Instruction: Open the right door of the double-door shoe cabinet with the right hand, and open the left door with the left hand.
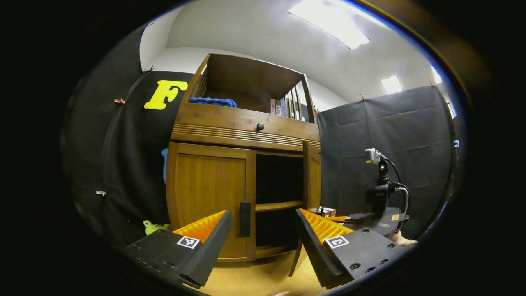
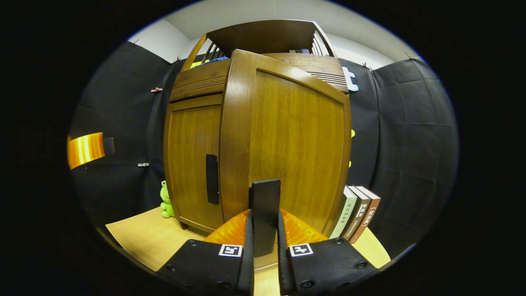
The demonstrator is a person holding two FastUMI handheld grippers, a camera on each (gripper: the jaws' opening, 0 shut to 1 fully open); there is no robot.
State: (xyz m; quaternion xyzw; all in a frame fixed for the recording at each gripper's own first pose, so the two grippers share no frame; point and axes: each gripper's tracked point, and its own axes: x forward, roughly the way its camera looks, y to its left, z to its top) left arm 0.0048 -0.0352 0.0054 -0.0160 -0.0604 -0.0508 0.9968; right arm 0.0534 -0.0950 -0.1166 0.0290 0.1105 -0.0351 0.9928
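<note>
In the left gripper view, the left gripper (image 1: 263,242) has its two fingers wide apart and holds nothing. It points at the shoe cabinet (image 1: 246,127), which stands on a pale wooden table (image 1: 263,275). The left door (image 1: 209,197) is shut flat against the cabinet. Its dark handle (image 1: 245,219) sits at the door's inner edge, low down, and it shows right in the gap between the fingers. I think the gripper is lined up there so it can close on that handle. The right door (image 1: 312,176) stands swung out, so the dark shelves inside show. Farther off by the table's right side is the other gripper (image 1: 380,220), out by the open door. A blue cloth (image 1: 213,101) and some books lie on the cabinet's top shelf.

In the right gripper view, the right gripper (image 2: 265,236) is clamped on the right door's handle (image 2: 265,213), with a finger pressed on each side. The right door (image 2: 287,144) is big and close because it has been pulled out toward the camera. The left door (image 2: 193,160) sits behind it, closed, with its own handle (image 2: 212,179) untouched. A green toy frog (image 2: 166,201) stands at the cabinet's left foot. Three books (image 2: 357,218) lean near the table's right edge.

I think the right door is done and the left one comes next.
</note>
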